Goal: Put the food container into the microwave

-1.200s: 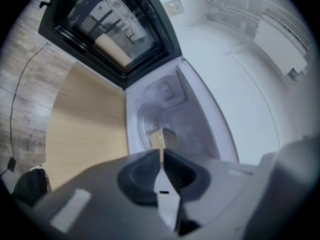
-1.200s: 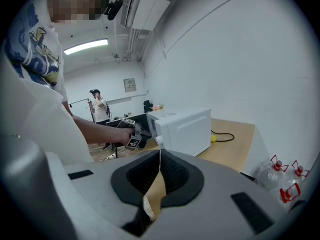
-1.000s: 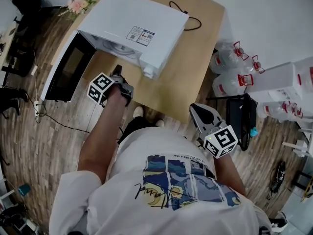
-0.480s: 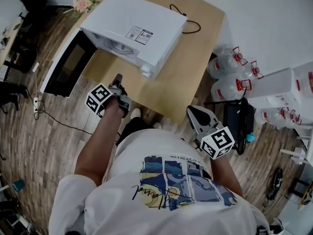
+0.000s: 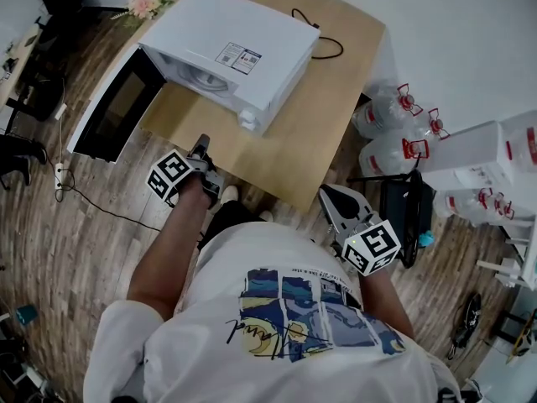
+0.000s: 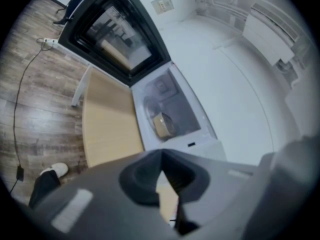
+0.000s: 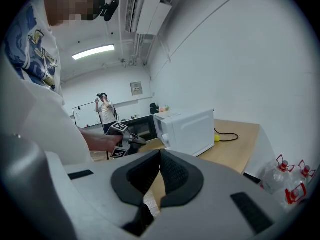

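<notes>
The white microwave stands on the wooden table with its dark-windowed door swung wide open to the left. In the left gripper view a tan food container sits inside the microwave's cavity. My left gripper hovers over the table's front edge, short of the open cavity, jaws shut with nothing in them. My right gripper hangs off the table's near right corner, shut and empty; it looks past the left gripper at the microwave.
A black cable lies on the table behind the microwave, and a small flower bunch is at the far left corner. Large water bottles stand on the floor to the right. Another person stands far back in the room.
The left gripper has drawn back from the microwave's opening toward the table's front edge. The right gripper shifted slightly left. The door stays open.
</notes>
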The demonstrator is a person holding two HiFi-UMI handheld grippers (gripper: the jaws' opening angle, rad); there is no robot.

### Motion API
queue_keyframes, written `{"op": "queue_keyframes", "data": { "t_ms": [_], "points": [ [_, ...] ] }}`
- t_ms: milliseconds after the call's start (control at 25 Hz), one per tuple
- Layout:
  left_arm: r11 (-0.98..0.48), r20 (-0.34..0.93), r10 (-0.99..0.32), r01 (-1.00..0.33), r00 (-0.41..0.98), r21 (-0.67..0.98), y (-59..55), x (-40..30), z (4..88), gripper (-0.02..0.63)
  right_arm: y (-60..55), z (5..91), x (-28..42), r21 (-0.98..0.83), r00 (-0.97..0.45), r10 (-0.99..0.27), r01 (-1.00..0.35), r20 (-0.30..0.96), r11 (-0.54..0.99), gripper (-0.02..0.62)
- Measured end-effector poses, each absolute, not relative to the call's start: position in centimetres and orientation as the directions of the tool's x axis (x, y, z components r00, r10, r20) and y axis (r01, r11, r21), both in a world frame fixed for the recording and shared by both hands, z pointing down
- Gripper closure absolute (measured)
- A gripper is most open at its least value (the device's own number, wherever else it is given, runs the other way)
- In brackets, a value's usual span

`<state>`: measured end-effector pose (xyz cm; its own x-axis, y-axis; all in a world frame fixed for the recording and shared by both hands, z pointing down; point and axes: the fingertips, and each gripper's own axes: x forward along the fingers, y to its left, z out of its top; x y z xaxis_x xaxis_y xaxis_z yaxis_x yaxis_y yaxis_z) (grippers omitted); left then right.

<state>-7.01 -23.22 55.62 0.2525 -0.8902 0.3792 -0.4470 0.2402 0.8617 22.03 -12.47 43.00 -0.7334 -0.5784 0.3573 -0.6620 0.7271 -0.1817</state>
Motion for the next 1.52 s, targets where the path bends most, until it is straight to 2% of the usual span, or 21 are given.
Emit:
{"op": "queue_keyframes", "data": {
  "t_ms": [1520],
  "points": [
    [0.273, 0.420, -0.877, -0.477, 0.235, 0.835, -23.7, -7.3, 57.1, 0.598, -13.0, 44.1, 21.6, -0.170, -0.747, -0.555, -0.640, 0.366, 0.749, 0.588]
  ]
}}
